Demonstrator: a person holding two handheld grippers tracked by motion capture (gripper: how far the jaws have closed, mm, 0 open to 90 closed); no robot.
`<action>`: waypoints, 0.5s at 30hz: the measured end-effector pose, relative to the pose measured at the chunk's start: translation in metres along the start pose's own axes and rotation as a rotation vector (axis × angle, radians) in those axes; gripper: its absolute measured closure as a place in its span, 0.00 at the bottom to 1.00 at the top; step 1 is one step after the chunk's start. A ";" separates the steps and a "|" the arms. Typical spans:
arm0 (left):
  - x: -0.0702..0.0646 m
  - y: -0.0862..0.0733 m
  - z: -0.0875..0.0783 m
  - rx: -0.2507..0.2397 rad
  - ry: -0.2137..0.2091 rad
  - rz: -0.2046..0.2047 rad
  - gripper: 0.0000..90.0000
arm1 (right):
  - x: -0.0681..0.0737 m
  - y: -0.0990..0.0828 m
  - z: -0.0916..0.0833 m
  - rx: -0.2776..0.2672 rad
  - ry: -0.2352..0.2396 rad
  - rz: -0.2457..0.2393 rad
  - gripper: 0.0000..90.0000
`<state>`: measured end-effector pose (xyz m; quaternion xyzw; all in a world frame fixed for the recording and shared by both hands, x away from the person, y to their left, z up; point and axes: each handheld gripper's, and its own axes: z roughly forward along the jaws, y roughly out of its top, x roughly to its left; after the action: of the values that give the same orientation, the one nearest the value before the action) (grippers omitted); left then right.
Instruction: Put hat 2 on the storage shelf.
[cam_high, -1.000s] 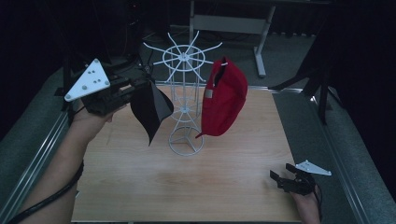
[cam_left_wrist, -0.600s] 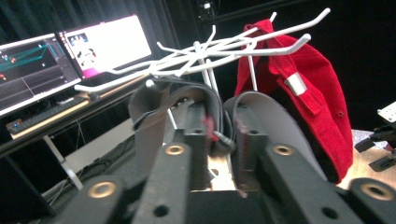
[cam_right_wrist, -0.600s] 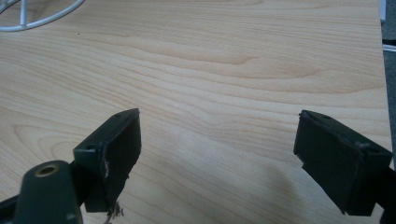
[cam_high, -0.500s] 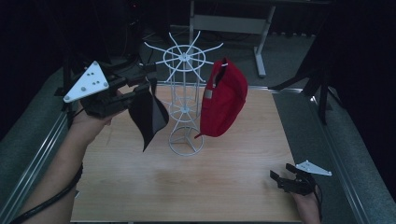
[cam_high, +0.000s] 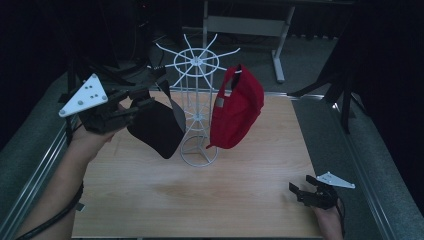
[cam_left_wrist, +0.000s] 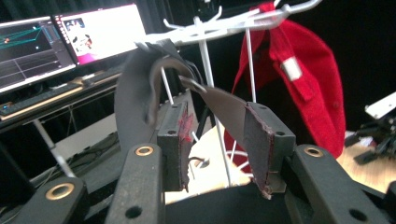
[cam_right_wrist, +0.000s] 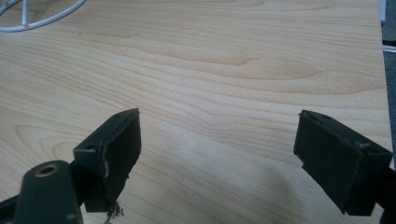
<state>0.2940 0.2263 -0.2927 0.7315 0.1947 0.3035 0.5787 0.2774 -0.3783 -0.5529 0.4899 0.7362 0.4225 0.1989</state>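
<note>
A white wire rack (cam_high: 198, 64) stands at the middle of the wooden table (cam_high: 240, 210). A red cap (cam_high: 237, 112) hangs on its right side and a black cap (cam_high: 155, 129) on its left. My left gripper (cam_high: 140, 98) is at the black cap's upper left edge. In the left gripper view its jaws (cam_left_wrist: 217, 140) have just been opening and stand apart; the black cap's strap (cam_left_wrist: 219, 105) runs between them, lying against the right pad. The red cap (cam_left_wrist: 313, 88) hangs behind. My right gripper (cam_high: 299, 191) rests low at the table's front right, open (cam_right_wrist: 219, 158) over bare wood.
The rack's round base (cam_high: 199, 152) sits on the table, its rim also in the right gripper view (cam_right_wrist: 28, 18). Metal rails (cam_high: 35, 175) run along both table sides. Two lit monitors (cam_left_wrist: 70, 37) stand beyond the left gripper. A desk frame (cam_high: 245, 25) is behind the table.
The left gripper's jaws have parted from the black cap's strap. The black cap has swung a little lower on the rack. The right gripper has stayed put.
</note>
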 end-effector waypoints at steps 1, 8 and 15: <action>-0.001 -0.002 -0.001 0.002 0.002 -0.005 0.69 | 0.000 0.000 0.000 0.001 0.000 0.001 0.16; -0.002 -0.020 -0.009 0.009 -0.006 -0.030 0.69 | 0.000 0.000 0.000 0.002 0.001 0.000 0.16; -0.002 -0.042 -0.015 0.026 -0.004 -0.064 0.69 | 0.001 0.000 0.001 0.005 -0.001 -0.002 0.16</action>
<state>0.2858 0.2467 -0.3317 0.7330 0.2206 0.2807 0.5790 0.2776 -0.3773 -0.5532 0.4897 0.7377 0.4204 0.1984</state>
